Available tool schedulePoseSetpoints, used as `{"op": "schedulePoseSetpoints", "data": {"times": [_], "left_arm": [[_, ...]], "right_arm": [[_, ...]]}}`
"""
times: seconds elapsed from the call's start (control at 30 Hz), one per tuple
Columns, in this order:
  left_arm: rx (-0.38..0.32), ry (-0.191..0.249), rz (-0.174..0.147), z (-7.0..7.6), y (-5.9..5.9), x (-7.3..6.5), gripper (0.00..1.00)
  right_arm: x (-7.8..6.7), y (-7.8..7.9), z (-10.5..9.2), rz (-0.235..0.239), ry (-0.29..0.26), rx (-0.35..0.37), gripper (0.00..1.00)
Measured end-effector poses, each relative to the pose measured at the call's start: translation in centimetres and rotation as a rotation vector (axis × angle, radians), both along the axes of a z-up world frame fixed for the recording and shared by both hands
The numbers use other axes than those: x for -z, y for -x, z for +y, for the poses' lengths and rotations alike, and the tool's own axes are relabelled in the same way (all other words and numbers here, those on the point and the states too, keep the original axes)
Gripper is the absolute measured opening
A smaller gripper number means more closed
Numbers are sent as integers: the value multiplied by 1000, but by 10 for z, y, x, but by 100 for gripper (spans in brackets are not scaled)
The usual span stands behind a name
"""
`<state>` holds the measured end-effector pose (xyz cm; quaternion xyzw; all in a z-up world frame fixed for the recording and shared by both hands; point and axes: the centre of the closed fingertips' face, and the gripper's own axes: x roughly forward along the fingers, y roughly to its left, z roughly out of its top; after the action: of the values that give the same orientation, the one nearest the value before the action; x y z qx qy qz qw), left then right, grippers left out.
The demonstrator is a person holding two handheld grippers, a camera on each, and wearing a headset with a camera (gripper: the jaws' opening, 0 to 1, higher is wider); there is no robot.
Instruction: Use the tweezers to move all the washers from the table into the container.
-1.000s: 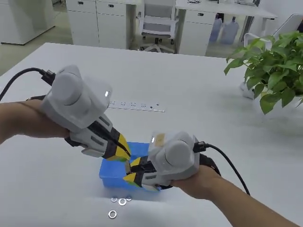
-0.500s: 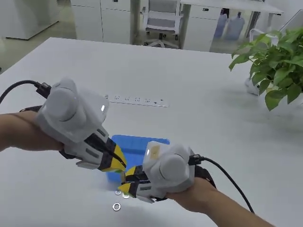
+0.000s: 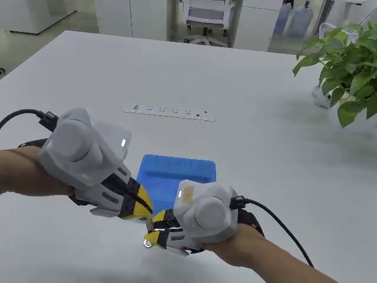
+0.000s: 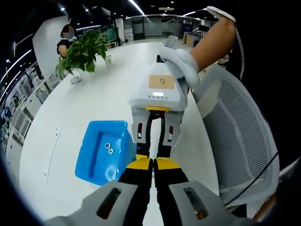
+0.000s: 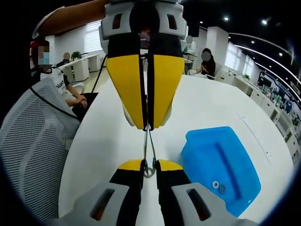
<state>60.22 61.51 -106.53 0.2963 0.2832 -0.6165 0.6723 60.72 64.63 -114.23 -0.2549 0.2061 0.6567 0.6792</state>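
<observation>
Left tool (image 5: 147, 126) gripping thin silver tweezers (image 5: 149, 148), blue container (image 5: 225, 160)

Bright, even indoor light from ceiling strip lights (image 4: 136, 5), soft faint shadow under the plant (image 3: 347, 53) on the pale table (image 3: 247, 88), mild sheen on the blue container (image 3: 177, 168), head view slightly soft, gripper views strongly bent towards their edges.

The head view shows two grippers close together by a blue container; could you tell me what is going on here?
A person is picking washers off the table with tweezers. The left gripper is shut on the tweezers, whose tips sit at a washer between the right gripper's jaws. Two washers already lie in the blue container alongside.
</observation>
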Motion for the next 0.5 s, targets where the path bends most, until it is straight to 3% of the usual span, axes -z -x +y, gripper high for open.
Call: {"op": "schedulePoseSetpoints", "data": {"times": [0.5], "left_arm": [[-23, -5, 23, 9, 6, 12, 5]], "right_arm": [[14, 8, 7, 21, 7, -24, 12]]}}
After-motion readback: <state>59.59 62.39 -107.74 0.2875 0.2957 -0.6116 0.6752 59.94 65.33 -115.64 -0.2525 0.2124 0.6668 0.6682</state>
